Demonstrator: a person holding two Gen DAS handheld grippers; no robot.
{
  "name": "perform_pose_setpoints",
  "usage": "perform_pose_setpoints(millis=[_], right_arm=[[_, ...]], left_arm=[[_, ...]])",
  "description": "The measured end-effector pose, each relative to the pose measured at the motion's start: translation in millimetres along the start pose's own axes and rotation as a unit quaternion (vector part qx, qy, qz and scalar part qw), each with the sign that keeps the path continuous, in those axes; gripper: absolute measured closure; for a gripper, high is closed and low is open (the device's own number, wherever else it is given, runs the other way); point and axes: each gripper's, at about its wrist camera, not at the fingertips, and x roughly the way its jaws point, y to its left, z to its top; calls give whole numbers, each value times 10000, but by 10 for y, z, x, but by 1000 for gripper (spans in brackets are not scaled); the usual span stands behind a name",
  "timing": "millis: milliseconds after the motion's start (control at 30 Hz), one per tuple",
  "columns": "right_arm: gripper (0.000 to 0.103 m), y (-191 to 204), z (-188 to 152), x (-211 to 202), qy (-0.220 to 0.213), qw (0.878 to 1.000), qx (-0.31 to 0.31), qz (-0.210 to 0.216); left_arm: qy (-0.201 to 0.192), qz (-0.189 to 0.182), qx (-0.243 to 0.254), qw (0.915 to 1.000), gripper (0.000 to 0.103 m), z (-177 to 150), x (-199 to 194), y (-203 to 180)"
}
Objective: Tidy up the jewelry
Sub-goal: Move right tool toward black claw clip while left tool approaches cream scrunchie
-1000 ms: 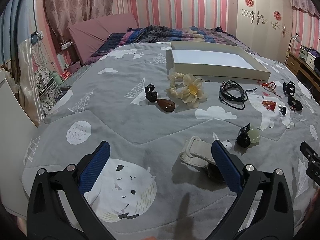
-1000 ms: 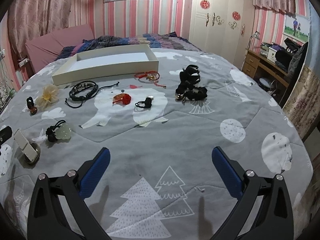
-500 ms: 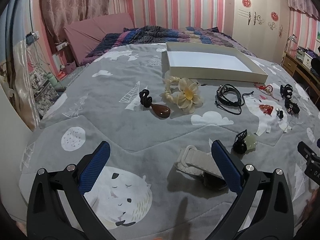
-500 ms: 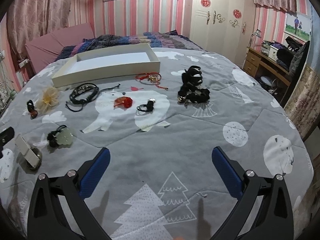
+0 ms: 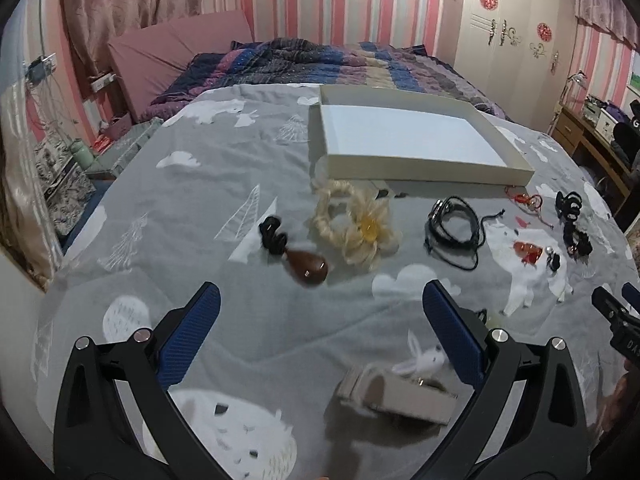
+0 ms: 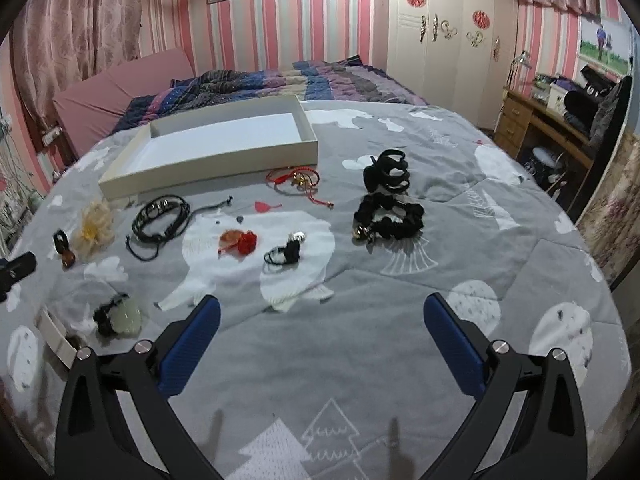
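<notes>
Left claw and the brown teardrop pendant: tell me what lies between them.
Nothing: in the left wrist view only bare grey bedspread runs from the open left claw to the brown teardrop pendant.

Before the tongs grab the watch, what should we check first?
1. Left tongs open: ok.
2. Left tongs hold nothing: ok.
3. Watch lies between the left tongs: ok, low in view.
4. White box is bare inside: ok.
5. Right tongs open and away from the watch: ok.
6. Watch strap free of the green pendant: cannot tell.
</notes>
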Motion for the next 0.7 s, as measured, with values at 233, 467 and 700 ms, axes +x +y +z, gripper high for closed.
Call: perform_pose_setpoints(millis=[233, 467, 700], right_arm=[[2, -80, 361, 150, 19, 10000, 81, 46], [2, -120, 885, 387, 108, 9999, -87, -104], [2, -218, 1339, 657, 85, 9996, 9, -271]], left_arm=[[172, -165, 225, 9995, 3, 409, 182, -81], [70, -122, 296, 9995, 3, 874, 310, -157], [299, -208, 194, 9991, 3, 1086, 618, -148]])
